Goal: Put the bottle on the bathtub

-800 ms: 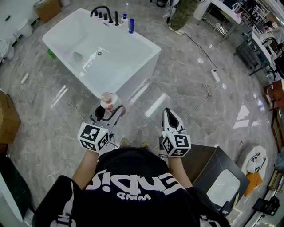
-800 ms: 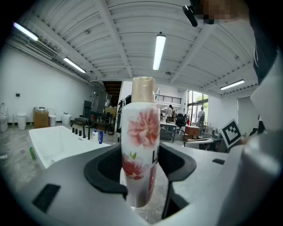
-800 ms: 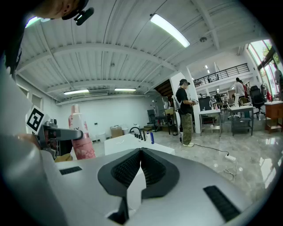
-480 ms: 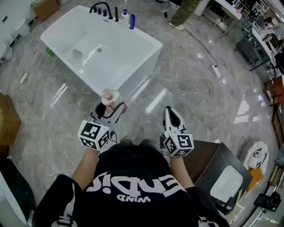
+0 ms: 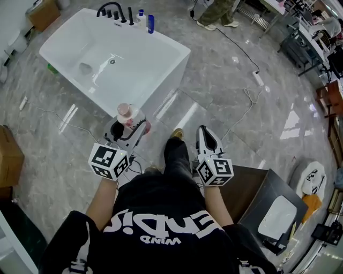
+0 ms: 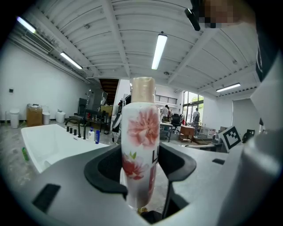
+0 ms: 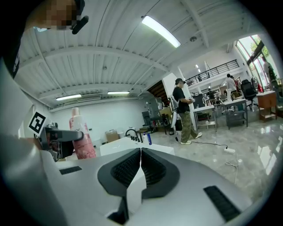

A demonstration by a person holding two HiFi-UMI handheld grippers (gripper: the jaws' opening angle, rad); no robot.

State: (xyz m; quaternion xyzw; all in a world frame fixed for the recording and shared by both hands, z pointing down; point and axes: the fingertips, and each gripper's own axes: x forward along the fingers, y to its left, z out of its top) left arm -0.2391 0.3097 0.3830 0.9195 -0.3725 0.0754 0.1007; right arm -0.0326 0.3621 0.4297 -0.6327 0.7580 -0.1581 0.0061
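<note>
My left gripper (image 5: 128, 128) is shut on a white bottle (image 5: 127, 114) with pink flowers and a beige cap. The bottle (image 6: 140, 145) stands upright between the jaws, which press on its lower body. The white bathtub (image 5: 161, 49) lies ahead and to the left on the marble floor, and the bottle is short of its near corner. In the left gripper view the bathtub (image 6: 33, 137) shows at the left. My right gripper (image 5: 207, 137) is shut with nothing in it; its jaws (image 7: 140, 165) meet. The bottle (image 7: 82, 141) shows at the left of the right gripper view.
A black tap (image 5: 110, 9), a blue bottle (image 5: 151, 22) and a small white one stand on the bathtub's far rim. A cable and power strip (image 5: 257, 78) lie on the floor at the right. A dark cabinet (image 5: 257, 203) stands behind my right side. A person (image 7: 183, 108) stands beyond the bathtub.
I have stepped forward, a foot now showing between the grippers. The bathtub has come closer. Both grippers keep their hold and stance.
</note>
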